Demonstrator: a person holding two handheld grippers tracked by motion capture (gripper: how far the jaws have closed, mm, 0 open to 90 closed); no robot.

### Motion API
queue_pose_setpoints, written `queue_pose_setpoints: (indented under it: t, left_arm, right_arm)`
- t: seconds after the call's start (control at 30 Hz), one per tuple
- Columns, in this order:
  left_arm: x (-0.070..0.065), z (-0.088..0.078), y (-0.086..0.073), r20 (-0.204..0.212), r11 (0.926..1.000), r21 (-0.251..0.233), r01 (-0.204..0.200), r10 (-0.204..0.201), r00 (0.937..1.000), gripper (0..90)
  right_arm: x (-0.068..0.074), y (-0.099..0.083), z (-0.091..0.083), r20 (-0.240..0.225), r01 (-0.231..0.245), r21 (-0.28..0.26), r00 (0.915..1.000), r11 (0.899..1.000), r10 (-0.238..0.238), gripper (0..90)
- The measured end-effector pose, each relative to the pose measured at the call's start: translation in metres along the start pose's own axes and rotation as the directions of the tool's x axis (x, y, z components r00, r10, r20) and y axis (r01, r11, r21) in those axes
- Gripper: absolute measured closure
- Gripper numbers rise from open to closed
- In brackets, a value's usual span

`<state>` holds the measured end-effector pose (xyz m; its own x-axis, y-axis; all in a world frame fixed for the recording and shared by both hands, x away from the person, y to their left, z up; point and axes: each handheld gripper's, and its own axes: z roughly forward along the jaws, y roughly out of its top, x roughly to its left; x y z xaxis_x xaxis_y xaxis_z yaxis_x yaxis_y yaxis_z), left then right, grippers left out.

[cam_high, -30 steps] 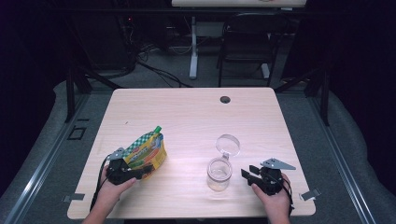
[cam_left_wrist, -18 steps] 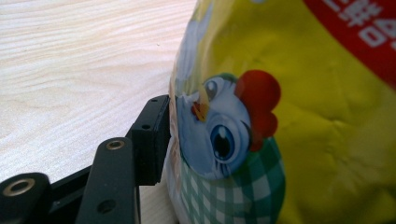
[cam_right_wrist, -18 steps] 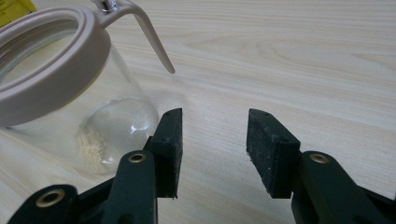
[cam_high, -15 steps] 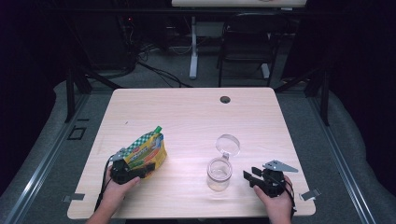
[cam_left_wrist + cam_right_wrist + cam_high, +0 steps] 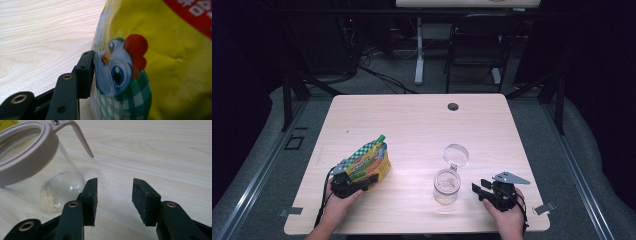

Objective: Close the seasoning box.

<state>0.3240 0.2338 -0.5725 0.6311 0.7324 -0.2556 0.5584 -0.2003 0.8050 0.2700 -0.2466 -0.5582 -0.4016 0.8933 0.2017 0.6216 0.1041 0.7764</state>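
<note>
A yellow snack bag [image 5: 371,161] with a cartoon chicken [image 5: 120,72] lies on the wooden table [image 5: 412,120] at the front left. My left gripper [image 5: 358,181] is at its near end with the bag between its jaws, which have just been closing. The visible pad [image 5: 86,75] presses on the bag's side, and the other pad is hidden behind the bag. A clear glass jar [image 5: 447,186] stands at the front right with its hinged lid [image 5: 455,154] flipped back. My right gripper [image 5: 478,189] rests beside the jar [image 5: 37,177], open [image 5: 114,195] with nothing between its pads.
A little pale powder [image 5: 48,198] lies at the jar's bottom. A dark cable hole [image 5: 453,106] sits near the table's far edge. Bare wood stretches between the bag and the jar. Desks and a chair [image 5: 472,45] stand beyond the table.
My left hand has shifted slightly at the bag's near end. The right hand, the jar and the bag have stayed in place.
</note>
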Motion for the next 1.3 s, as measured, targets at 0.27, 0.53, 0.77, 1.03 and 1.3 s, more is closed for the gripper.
queue_pose_setpoints:
  t: [0.27, 0.53, 0.77, 1.03, 1.3]
  left_arm:
    - [-0.0012, 0.0009, -0.0007, -0.014, 1.0000, -0.009, 0.002, -0.002, 0.9999, 56.2]
    - [-0.0020, 0.0004, -0.0015, -0.022, 0.9999, -0.011, 0.000, -0.001, 0.9998, 59.5]
    - [-0.0030, 0.0000, -0.0014, -0.031, 0.9999, -0.009, -0.010, 0.009, 0.9995, 61.4]
    - [-0.0027, -0.0005, -0.0010, -0.028, 0.9999, -0.009, -0.009, 0.009, 0.9996, 61.8]
    - [-0.0055, -0.0024, 0.0009, -0.014, 0.9996, -0.020, -0.021, 0.021, 0.9997, 62.0]
  right_arm:
    - [0.0014, -0.0001, 0.0009, -0.003, 0.003, 0.001, 1.0000, 1.000, -0.003, 55.8]
    - [0.0013, -0.0001, 0.0014, -0.002, 0.007, 0.003, 1.0000, 1.000, -0.007, 55.9]
    - [0.0010, -0.0002, 0.0017, 0.000, 0.004, 0.004, 1.0000, 1.000, -0.004, 55.9]
    - [0.0006, -0.0003, 0.0018, -0.002, 0.002, 0.000, 1.0000, 1.000, -0.002, 55.9]
    - [0.0004, -0.0003, 0.0011, -0.002, 0.003, -0.003, 1.0000, 1.000, -0.003, 55.8]
